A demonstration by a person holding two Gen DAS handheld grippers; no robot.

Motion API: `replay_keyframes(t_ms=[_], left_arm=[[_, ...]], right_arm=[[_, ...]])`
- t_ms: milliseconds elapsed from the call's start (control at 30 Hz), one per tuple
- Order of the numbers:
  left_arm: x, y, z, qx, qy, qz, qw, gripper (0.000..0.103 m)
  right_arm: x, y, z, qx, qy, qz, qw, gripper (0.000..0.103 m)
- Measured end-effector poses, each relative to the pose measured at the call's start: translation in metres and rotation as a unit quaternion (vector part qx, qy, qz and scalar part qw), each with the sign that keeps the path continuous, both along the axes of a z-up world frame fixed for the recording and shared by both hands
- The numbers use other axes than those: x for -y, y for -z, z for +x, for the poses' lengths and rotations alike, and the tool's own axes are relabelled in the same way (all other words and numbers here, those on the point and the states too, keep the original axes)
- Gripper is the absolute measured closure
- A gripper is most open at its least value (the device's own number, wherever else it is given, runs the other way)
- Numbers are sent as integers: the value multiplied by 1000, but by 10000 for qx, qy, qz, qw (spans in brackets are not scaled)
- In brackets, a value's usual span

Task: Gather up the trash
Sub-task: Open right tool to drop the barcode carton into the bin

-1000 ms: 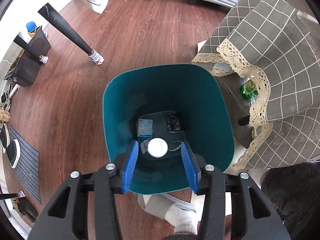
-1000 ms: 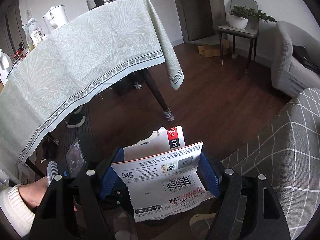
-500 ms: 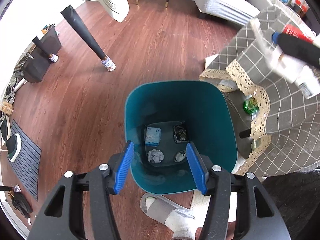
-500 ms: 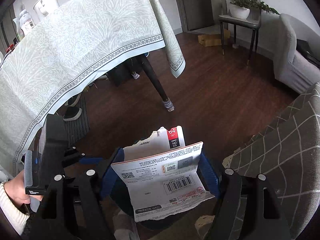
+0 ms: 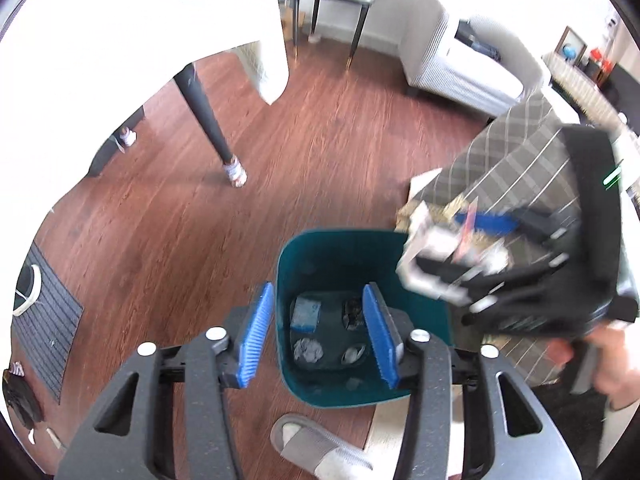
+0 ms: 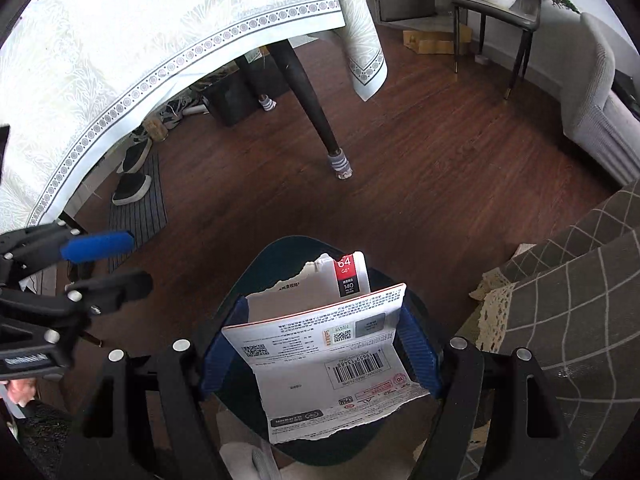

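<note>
A teal bin (image 5: 340,236) stands on the wood floor with several scraps at its bottom: a blue packet (image 5: 306,312), a crumpled paper ball (image 5: 308,350) and a dark wrapper (image 5: 352,312). My left gripper (image 5: 320,336) hovers above the bin's near left side, its jaws closing with nothing between them. My right gripper (image 6: 320,344) is shut on a torn white card package (image 6: 328,344) with a barcode and a red label. It hangs over the bin (image 6: 280,246). In the left wrist view the right gripper (image 5: 460,248) is blurred at the bin's right rim.
A dark table leg (image 6: 316,120) with a sock foot stands beyond the bin under a pale tablecloth (image 6: 160,40). A grey checked cloth (image 6: 568,320) drapes a low table at right. A person's slippered foot (image 5: 316,448) is by the bin. A mat with shoes (image 6: 136,196) lies left.
The white round piece seen between my left pads a second ago is gone from them, and the left gripper has risen. My right gripper has come down over the bin with the package.
</note>
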State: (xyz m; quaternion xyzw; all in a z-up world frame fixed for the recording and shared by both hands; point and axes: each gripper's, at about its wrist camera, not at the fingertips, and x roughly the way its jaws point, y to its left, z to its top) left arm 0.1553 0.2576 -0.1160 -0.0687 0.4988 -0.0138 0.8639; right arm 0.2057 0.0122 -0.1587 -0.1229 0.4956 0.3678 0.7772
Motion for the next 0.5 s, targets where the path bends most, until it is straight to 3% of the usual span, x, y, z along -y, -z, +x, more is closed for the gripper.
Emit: replay_keyframes(t_ms=[133, 500], left_arm=[[5, -27, -1, 379, 44, -105, 9992, 65], [25, -76, -3, 1049, 191, -399, 9935, 67]], right_arm=[[-9, 16, -4, -88, -107, -265, 9996, 28], [-25, 46, -17, -140, -524, -869, 9947, 24]])
